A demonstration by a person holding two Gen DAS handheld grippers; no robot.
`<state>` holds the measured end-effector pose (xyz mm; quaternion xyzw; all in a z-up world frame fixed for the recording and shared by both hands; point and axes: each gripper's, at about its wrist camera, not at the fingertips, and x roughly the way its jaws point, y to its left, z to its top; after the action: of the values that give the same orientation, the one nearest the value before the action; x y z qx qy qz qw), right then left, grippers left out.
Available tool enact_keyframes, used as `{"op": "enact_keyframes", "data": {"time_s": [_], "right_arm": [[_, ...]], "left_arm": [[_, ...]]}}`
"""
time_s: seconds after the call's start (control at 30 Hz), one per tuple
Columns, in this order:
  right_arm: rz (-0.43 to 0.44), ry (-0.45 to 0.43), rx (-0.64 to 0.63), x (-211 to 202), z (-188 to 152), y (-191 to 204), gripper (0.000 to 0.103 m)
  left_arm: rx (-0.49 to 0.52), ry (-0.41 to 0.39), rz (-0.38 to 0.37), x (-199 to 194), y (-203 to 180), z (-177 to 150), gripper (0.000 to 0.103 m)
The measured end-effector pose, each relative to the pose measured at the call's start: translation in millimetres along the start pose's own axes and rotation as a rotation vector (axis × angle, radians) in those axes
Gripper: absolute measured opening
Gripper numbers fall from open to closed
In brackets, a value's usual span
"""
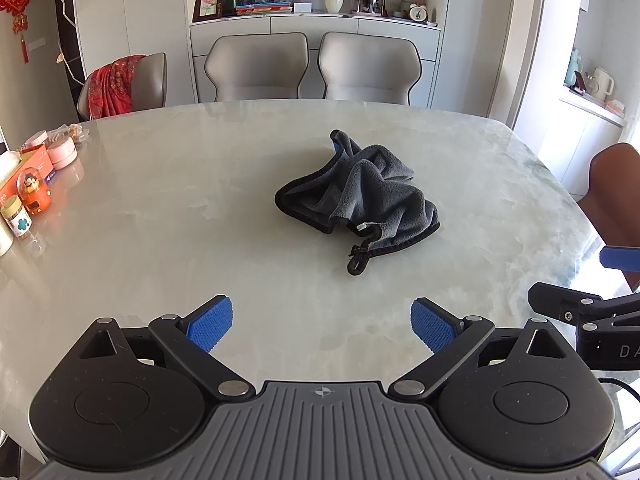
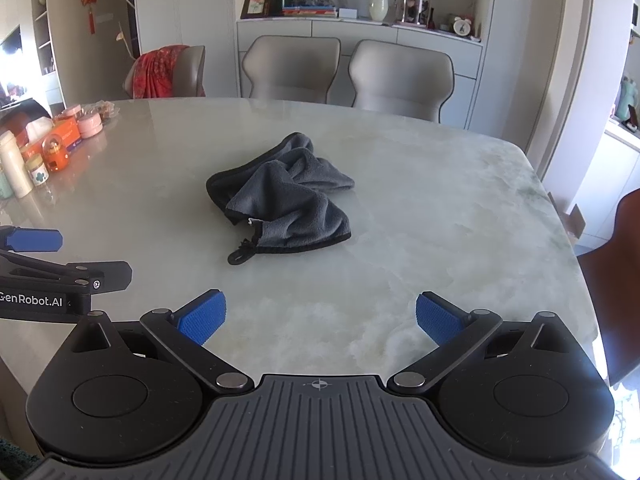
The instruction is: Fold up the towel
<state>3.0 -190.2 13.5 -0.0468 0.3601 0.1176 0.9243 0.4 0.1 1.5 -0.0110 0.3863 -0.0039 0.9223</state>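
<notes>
A dark grey towel (image 1: 360, 192) with black trim lies crumpled in a heap near the middle of the marble table (image 1: 160, 220); a corner with a small loop points toward me. It also shows in the right wrist view (image 2: 284, 196). My left gripper (image 1: 322, 322) is open and empty, above the near part of the table, short of the towel. My right gripper (image 2: 320, 318) is open and empty, also short of the towel. The right gripper shows at the right edge of the left wrist view (image 1: 592, 280), and the left gripper at the left edge of the right wrist view (image 2: 48, 260).
Jars, an orange box and small containers (image 1: 36, 176) stand at the table's left edge, also in the right wrist view (image 2: 52, 140). Two grey chairs (image 1: 312, 68) stand at the far side, one with a red cloth (image 1: 114, 86) at far left, a brown chair (image 1: 616, 192) at right.
</notes>
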Motion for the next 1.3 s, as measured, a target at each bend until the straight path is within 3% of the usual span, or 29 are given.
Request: {"op": "enact_keyframes", "data": {"time_s": [0.63,1.3], "right_arm": [[-0.004,0.023,-0.027,6,4,7,0.103],[-0.040,0.038,-0.038,24,14,11,0.103]], "left_arm": [[-0.013,0.010,0.001,-4,11,-5,0.098],[-0.005,0.042,-0.006,17,14,5,0.098]]}}
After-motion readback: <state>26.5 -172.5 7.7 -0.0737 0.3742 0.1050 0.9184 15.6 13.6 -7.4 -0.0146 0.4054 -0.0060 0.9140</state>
